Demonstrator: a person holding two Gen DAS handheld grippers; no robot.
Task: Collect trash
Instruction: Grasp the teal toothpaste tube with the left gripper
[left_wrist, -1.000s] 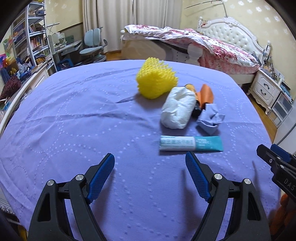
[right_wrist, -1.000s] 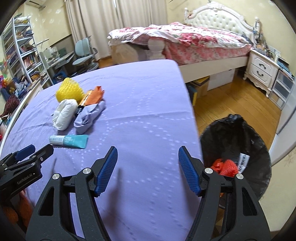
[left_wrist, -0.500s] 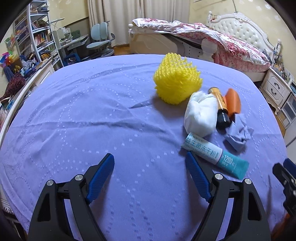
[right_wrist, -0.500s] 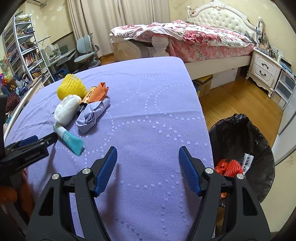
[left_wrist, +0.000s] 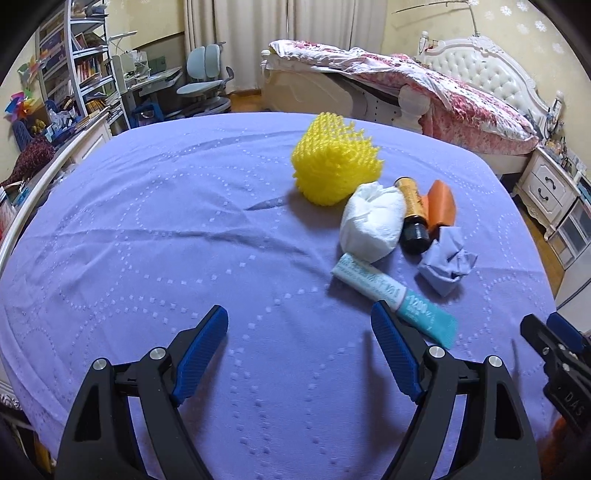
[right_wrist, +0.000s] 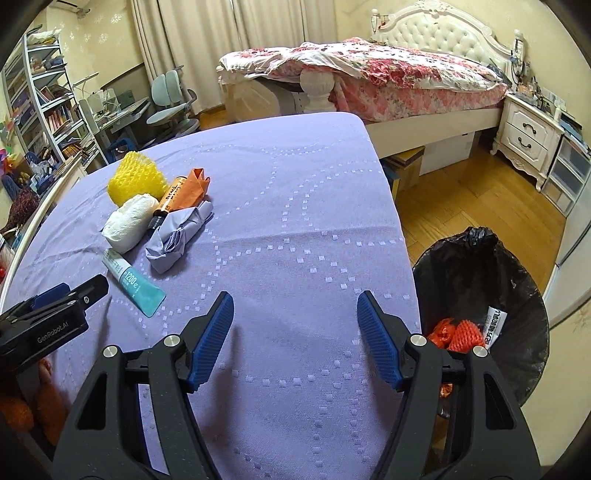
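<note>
Trash lies in a cluster on the purple tablecloth: a yellow foam net, a white crumpled wad, an orange-and-black tube, an orange wrapper, a crumpled lilac paper and a white-and-teal tube. My left gripper is open and empty above the cloth, its right finger just in front of the teal tube. My right gripper is open and empty over the table's right front part. A bin with a black bag stands on the floor to the right, holding red netting.
The table's right edge drops to a wooden floor. A bed and white nightstand stand behind. Shelves and a chair are at the far left.
My left gripper has swung towards the trash cluster, so the teal tube now lies near its right finger. My right gripper has edged forward over the table. Both stay open.
</note>
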